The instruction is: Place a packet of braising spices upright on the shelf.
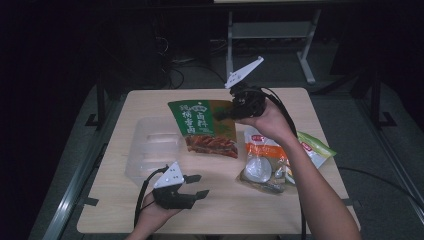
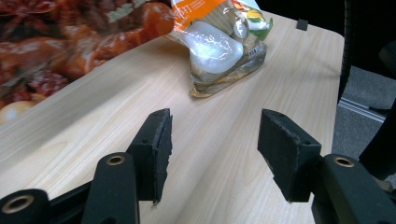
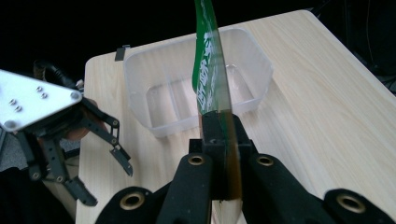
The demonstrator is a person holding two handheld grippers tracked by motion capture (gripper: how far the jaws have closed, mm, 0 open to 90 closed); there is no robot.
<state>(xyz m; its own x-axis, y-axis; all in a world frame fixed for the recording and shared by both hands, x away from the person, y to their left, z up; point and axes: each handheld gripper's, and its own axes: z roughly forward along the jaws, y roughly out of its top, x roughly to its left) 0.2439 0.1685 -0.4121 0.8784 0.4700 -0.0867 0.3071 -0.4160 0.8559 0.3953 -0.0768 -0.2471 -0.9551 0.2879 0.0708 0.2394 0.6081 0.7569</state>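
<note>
Right gripper [image 1: 223,114] clamped on edge of green snack bag [image 1: 202,127], lifted mid-frame above counter [image 1: 300,102]. Left gripper [image 1: 199,186] open, empty, lower left. Keep pinch firm, swing bag over clear bin [image 1: 147,150], lower before release.

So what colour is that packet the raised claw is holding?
Green packet with a red food picture, clearest in the high view.
</note>
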